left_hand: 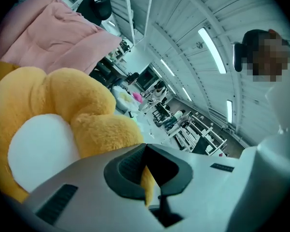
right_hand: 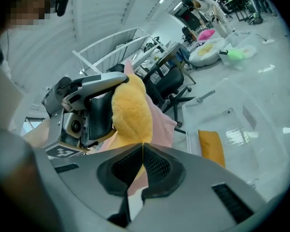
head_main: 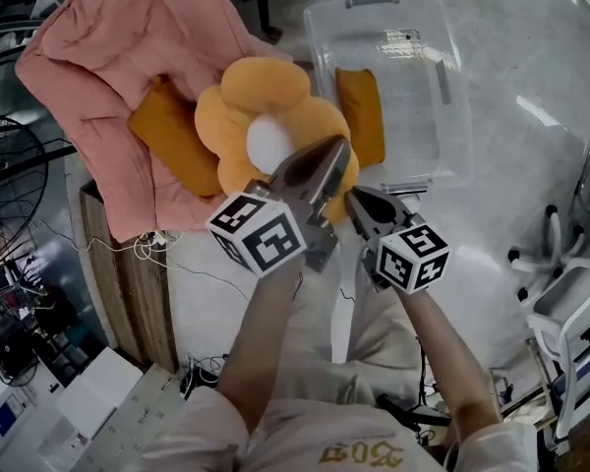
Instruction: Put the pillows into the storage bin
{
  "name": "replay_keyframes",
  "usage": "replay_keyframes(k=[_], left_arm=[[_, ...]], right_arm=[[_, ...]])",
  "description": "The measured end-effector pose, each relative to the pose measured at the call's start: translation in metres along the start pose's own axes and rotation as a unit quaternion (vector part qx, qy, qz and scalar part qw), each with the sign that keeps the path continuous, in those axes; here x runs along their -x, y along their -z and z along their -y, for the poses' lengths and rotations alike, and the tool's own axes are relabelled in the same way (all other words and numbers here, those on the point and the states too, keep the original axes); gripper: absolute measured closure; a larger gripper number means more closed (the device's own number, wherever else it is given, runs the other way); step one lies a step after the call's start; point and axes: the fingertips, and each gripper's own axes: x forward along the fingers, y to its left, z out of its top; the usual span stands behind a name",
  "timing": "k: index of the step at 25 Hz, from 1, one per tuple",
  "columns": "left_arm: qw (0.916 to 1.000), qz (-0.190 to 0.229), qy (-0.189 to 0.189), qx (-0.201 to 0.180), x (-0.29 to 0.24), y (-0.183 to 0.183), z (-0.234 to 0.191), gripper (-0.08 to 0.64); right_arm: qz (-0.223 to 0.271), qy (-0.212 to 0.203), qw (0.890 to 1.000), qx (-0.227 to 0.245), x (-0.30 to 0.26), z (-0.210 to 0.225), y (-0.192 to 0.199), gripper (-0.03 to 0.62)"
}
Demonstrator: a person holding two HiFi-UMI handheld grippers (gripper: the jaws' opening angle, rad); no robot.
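At far left a fan point(head_main: 10, 165) stands beside the wooden table point(head_main: 128, 283), and a pink quilt point(head_main: 118, 67) is heaped across the table top. An orange pillow point(head_main: 172, 136) lies on the quilt's right part, half covered by the flower pillow point(head_main: 265, 96), which is yellow with a white centre. The flower pillow sits between the quilt and the bin, and its right petals reach the bin's left wall in the head view. Whether it rests on the orange pillow or hangs clear of it cannot be told. The left claw point(head_main: 340, 146) comes up from below, with its marker cube nearest the person. Its jaws are pressed together on the flower pillow's lower right edge, and the left gripper view shows a strip of yellow plush point(left_hand: 82, 105) pinched in the left claw point(left_hand: 146, 151). Just to its right, the right claw point(head_main: 353, 196) is also clamped tight on a petal edge. The right gripper view shows that petal point(right_hand: 130, 112) rising from the closed right claw point(right_hand: 143, 146). To the right, the clear bin point(head_main: 413, 96) stands open on the pale floor. A second pillow point(head_main: 362, 111), also orange, stands on edge against its left wall and shows in the right gripper view too point(right_hand: 211, 146). A white frame point(head_main: 570, 303) stands at far right.
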Motion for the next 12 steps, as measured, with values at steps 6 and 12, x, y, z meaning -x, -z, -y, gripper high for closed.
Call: replay_keyframes(k=[6,12], left_arm=[[0.9998,-0.008,0.008,0.014,-0.037,0.014,0.011,0.543],[0.9997,-0.016,0.016,0.013,-0.064,0.025,0.023,0.543]], right_arm=[[0.010,0.019,1.000,-0.013,0.019,0.039,-0.009,0.575],[0.010,0.032,0.999,0.001,0.035,0.063,-0.015,0.575]])
